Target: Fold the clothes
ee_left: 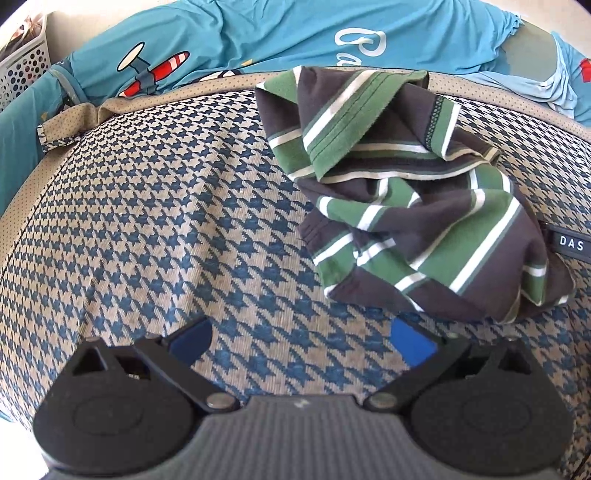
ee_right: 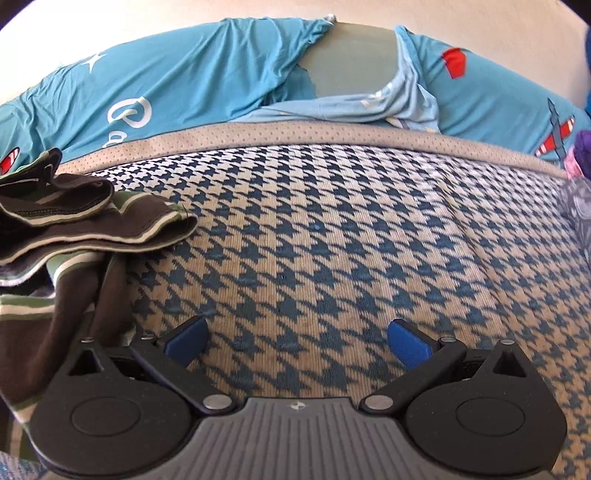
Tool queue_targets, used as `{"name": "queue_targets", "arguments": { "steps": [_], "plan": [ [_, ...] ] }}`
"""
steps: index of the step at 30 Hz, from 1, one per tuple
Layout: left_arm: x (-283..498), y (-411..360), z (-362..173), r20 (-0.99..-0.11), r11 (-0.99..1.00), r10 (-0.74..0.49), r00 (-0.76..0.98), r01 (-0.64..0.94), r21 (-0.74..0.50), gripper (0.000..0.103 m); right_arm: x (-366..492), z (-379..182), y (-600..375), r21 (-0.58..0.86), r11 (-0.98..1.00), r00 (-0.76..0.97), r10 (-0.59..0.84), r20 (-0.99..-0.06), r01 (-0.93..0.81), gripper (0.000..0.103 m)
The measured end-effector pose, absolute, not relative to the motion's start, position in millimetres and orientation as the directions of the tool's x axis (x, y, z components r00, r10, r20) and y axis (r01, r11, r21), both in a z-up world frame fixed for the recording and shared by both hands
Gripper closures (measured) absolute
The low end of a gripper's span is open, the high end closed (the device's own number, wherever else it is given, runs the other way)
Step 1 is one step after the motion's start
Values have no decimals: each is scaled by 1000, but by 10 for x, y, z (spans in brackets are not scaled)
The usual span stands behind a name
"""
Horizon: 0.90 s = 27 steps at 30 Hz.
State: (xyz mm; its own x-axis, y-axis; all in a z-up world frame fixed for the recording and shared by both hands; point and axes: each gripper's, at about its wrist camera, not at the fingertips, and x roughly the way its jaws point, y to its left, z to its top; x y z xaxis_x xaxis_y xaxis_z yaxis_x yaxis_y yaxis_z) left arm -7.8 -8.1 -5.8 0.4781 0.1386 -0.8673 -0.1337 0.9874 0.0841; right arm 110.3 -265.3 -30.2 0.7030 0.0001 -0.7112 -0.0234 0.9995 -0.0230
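Lying crumpled on the blue-and-beige houndstooth bedcover [ee_left: 166,221], the green, brown and white striped knit garment [ee_left: 417,206] sits between the left gripper [ee_left: 301,341] and right gripper [ee_right: 297,341], both spread wide and empty. Pinching several bunched layers together risks a lopsided fold.

Crumpled shirt [ee_left: 413,199] lay on the patterned cover [ee_left: 166,221], toward its far edge. Behind the cover: a sheet [ee_left: 280,33] along the wall. Basket [ee_left: 26,62] at far left. Left gripper [ee_left: 302,341] and right gripper [ee_right: 297,341] over the cover, with the shirt between them.
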Motion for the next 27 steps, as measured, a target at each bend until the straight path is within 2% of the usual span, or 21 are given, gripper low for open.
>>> {"name": "queue_targets", "arguments": {
  "steps": [9, 13, 22, 27],
  "plan": [
    [-144, -87, -9, -863, 990, 133, 488, -114, 88, 0, 936, -168, -2696, 11, 1000, 598, 20, -802, -18, 0],
    [-136, -129, -10, -864, 990, 129, 487, -111, 86, 0, 790, -37, -2710, 29, 999, 596, 48, -801, -42, 0],
    [-92, -299, 15, -862, 990, 135, 489, -102, 97, 0, 480, 102, -2465, -120, 977, 619, 13, -785, -174, 0],
    [-113, -351, 20, -863, 990, 138, 487, -93, 105, 0, 392, 149, -2428, -107, 966, 612, 60, -789, -234, 0]
  ]
}}
